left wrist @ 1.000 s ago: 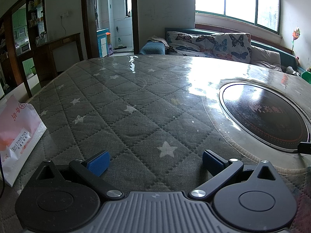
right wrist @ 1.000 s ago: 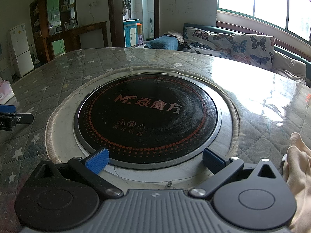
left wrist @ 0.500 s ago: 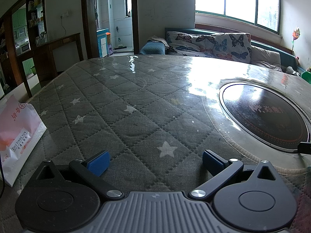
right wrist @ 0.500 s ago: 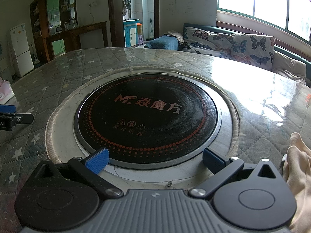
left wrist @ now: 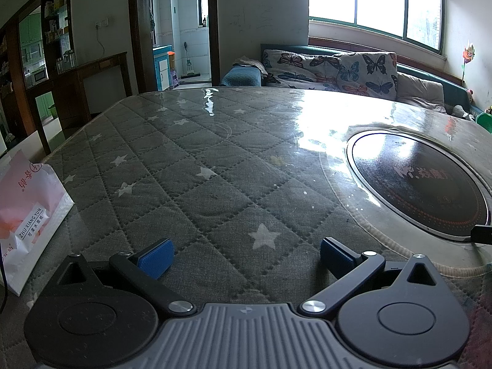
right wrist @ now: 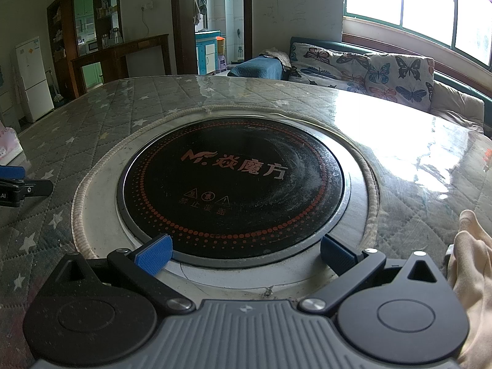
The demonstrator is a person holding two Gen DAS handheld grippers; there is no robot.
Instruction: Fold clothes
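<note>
A cream-coloured garment [right wrist: 472, 264] lies at the right edge of the right wrist view, only partly in frame, beside my right gripper. My right gripper [right wrist: 244, 253] is open and empty, low over the near rim of the black round cooktop [right wrist: 233, 181]. My left gripper [left wrist: 246, 256] is open and empty, low over the grey quilted star-pattern table cover [left wrist: 190, 166]. One of its fingers [right wrist: 15, 181] shows at the left edge of the right wrist view. No garment shows in the left wrist view.
The cooktop [left wrist: 415, 181] is set into the table to the right of the left gripper. A pink-and-white paper bag [left wrist: 27, 212] stands at the table's left edge. A butterfly-print sofa [left wrist: 332, 67] and a wooden sideboard [left wrist: 92, 77] lie beyond the table.
</note>
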